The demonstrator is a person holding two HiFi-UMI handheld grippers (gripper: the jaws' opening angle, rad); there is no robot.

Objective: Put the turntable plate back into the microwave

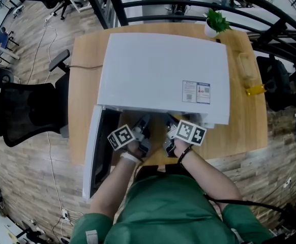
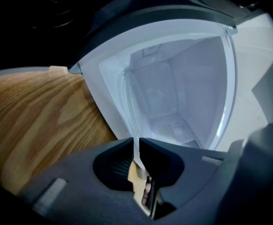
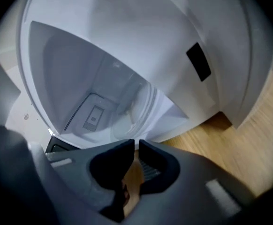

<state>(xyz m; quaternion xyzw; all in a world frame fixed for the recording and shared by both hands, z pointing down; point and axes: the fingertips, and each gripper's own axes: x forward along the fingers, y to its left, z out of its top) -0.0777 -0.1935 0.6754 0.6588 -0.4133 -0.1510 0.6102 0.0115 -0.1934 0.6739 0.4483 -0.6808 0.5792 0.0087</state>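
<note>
Wooden counter (image 1: 84,85), white microwave (image 1: 163,75), door (image 1: 93,154) open: turntable plate (image 3: 134,109) pinched at near rim by left gripper (image 2: 137,146) and right gripper (image 3: 136,146), reaching forward into microwave's cavity.

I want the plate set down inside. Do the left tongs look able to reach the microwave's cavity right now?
Probably yes. The door stands swung open, the cavity lies straight ahead of the left tongs with nothing between, and the tongs pinch the turntable plate by its rim.
</note>
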